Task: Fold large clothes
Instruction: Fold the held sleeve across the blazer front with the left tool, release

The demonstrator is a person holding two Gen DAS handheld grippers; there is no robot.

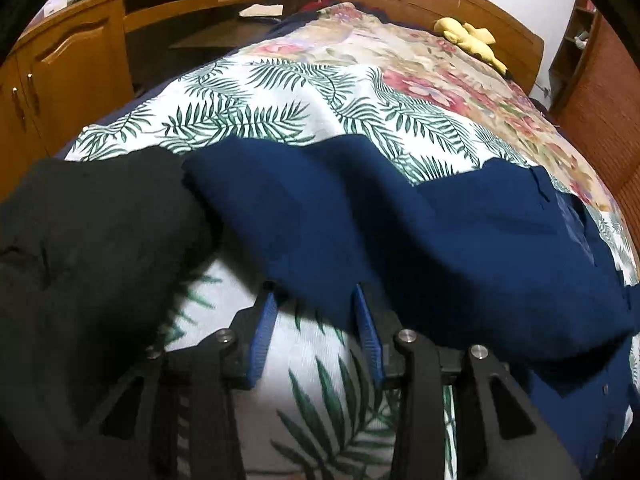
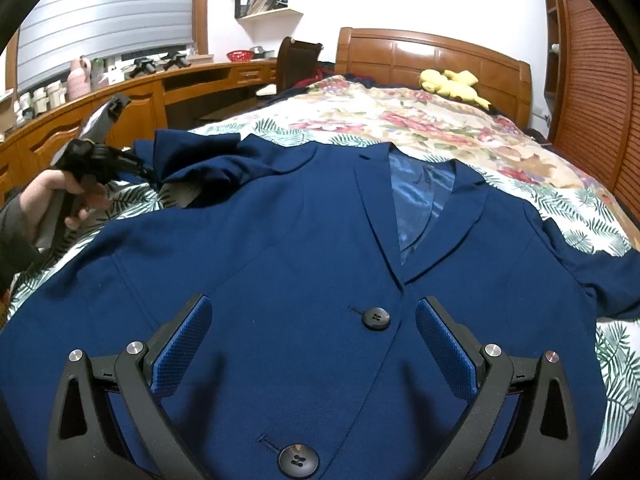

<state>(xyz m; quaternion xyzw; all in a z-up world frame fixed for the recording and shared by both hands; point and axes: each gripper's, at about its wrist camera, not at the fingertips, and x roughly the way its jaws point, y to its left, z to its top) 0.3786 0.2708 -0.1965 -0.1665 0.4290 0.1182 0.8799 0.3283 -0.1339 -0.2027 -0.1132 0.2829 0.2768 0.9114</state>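
Your right hand-held gripper (image 2: pixel 314 344) hovers wide open, empty, over navy jacket (image 2: pixel 280 264) spread flat on bed (image 2: pixel 440 128), top button (image 2: pixel 375 317) between its fingers. Your left hand-held gripper (image 1: pixel 316 334) partly open, nothing clamped, jacket sleeve (image 1: pixel 340 216) just ahead of its tips.

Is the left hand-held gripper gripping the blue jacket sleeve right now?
Apart. The left wrist view shows the left hand-held gripper open, leaf-print sheet visible between its pads, the blue jacket sleeve lying just past the tips.
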